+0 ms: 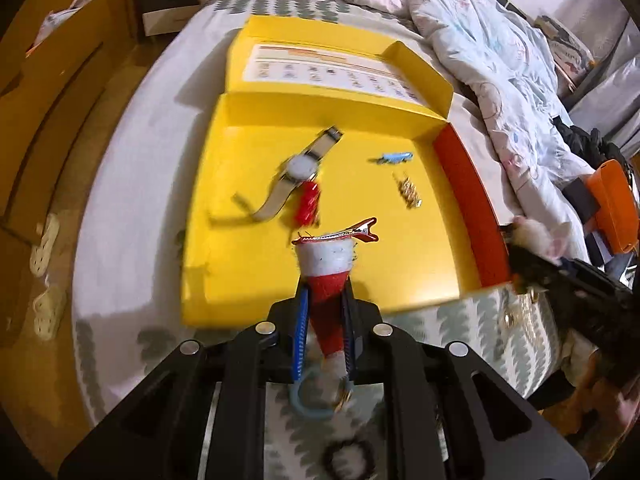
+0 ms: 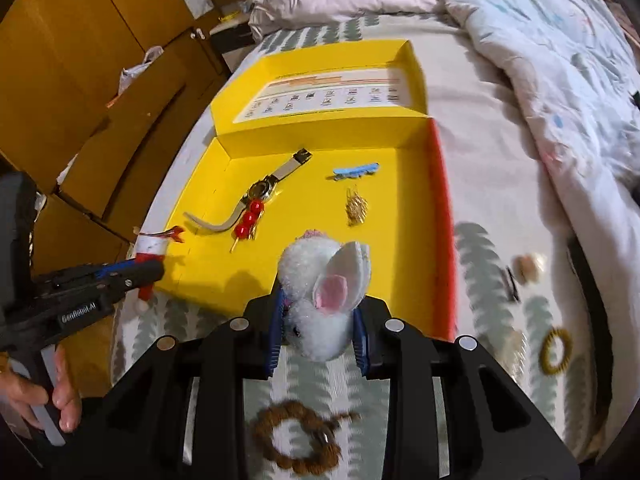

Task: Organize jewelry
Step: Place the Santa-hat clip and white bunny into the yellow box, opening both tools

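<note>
Rumpled quilt (image 2: 552, 80) on bed; cardboard boxes (image 2: 80, 60) beside bed.

We see a bed (image 2: 472, 80) with a leaf-print sheet; on it lie a yellow box (image 2: 200, 272), a quilt (image 2: 540, 40), a bead bracelet (image 2: 296, 440) near us, and a hair tie (image 2: 556, 350) to the right.

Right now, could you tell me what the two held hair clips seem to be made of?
Santa-hat clip: matte red and white felt, apparently, on a glossy red metal clip. Bunny clip: fluffy white pompom fibre with smooth, felt-like ears; its clip is hidden.

Gold trinkets (image 1: 408, 192) smeared by blur, kind unclear, beige item (image 2: 528, 266) on bedspread blurred, bead bracelet (image 2: 296, 444) partly behind tool
</note>
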The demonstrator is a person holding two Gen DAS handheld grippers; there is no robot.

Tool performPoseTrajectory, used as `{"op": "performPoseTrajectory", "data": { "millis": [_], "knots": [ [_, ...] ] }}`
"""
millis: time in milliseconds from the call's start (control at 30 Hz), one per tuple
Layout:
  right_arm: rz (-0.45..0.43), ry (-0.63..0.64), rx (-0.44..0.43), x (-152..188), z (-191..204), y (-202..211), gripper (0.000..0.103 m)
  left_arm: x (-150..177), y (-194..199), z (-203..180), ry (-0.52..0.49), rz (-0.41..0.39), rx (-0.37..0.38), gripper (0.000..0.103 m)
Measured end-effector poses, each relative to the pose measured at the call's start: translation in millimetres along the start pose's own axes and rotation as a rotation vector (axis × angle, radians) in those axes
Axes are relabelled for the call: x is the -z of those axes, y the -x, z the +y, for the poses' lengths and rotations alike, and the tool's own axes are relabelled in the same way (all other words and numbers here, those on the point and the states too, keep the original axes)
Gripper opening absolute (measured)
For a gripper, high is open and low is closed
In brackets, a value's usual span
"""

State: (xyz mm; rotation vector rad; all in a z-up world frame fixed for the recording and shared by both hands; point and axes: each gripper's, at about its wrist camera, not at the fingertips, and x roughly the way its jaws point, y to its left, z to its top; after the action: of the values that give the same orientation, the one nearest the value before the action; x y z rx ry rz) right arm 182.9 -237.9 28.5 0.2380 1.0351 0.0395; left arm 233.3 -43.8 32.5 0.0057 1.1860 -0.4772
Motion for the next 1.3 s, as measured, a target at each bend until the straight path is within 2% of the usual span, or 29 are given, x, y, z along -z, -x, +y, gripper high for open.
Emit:
{"op": "performPoseTrajectory", "data": {
  "millis": [200, 367, 467, 633, 833, 900, 967, 1033, 1067, 1300],
  "knots": [
    [0.057, -0.01, 0.016, -16.3, -8.4, -54.9, 0.029, -27.3, -57.8, -9.0, -0.02, 0.089, 0.002, 0.015],
    [0.123, -0.017, 0.039, -15.3, -23.9, -94.0, 0.029, -29.6, -100.0, -4.7, -0.018, 0.161, -0.029, 0.015],
    [0.14, -0.018, 0.049, -17.6, -30.3, -103.3, 0.03, -28.8, -115.3, -3.3, -0.019, 0.189, -0.041, 0.015],
    [0.155, -0.008, 0.064, -18.5, -29.7, -111.1, 0.03, -29.0, -114.5, -3.9, -0.026, 0.172, -0.066, 0.015],
    [0.154, 0.011, 0.092, -14.5, -25.1, -115.6, 0.04, -27.6, -109.9, -2.7, -0.027, 0.16, -0.079, 0.019],
    [0.138, 0.009, 0.099, -15.4, -27.0, -112.7, 0.044, -29.8, -105.6, -0.3, -0.025, 0.151, -0.079, 0.022],
    [0.128, 0.002, 0.095, -17.1, -28.4, -109.8, 0.056, -31.1, -100.0, 0.7, -0.022, 0.138, -0.076, 0.031],
    [0.121, 0.004, 0.093, -18.1, -29.9, -106.6, 0.064, -33.1, -95.7, 1.2, -0.021, 0.125, -0.073, 0.041],
    [0.119, 0.004, 0.093, -18.8, -30.0, -106.0, 0.065, -34.1, -96.1, 0.0, -0.019, 0.121, -0.072, 0.043],
    [0.026, 0.02, 0.094, -22.7, -25.1, -78.1, 0.065, -40.1, -79.9, 3.1, -0.006, 0.075, -0.077, 0.043]
  ]
}}
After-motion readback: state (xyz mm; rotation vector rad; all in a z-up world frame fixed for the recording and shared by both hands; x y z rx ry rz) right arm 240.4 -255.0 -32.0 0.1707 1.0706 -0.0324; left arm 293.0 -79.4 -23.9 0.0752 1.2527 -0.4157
